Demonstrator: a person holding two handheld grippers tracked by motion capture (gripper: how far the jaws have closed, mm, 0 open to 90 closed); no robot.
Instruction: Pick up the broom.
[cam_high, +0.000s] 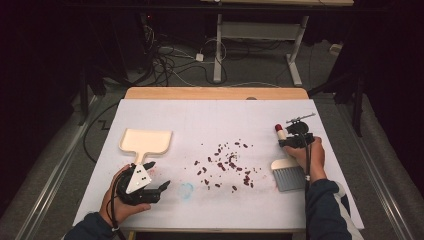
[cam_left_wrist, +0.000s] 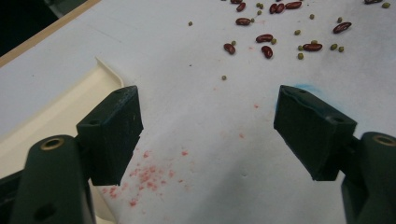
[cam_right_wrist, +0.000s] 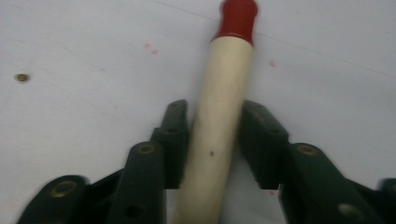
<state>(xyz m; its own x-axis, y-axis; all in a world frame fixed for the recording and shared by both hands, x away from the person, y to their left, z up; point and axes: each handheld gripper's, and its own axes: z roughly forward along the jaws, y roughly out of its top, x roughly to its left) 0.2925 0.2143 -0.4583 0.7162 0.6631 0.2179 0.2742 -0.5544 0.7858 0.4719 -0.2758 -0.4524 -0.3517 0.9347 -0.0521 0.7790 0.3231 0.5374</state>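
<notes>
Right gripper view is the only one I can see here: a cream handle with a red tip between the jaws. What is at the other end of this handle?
Observer: A brush head with grey bristles, lying flat on the white table cover.
Operator: Where are the things to sweep?
Observer: Red beans lie scattered at the table's middle, on the side toward the left gripper.
Operator: And the left gripper?
Observer: The left gripper is open and empty, just beside the cream dustpan.

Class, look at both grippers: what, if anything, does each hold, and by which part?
The right gripper grips the red-tipped cream wooden brush by its handle's middle. The left gripper is open, holding nothing.
</notes>
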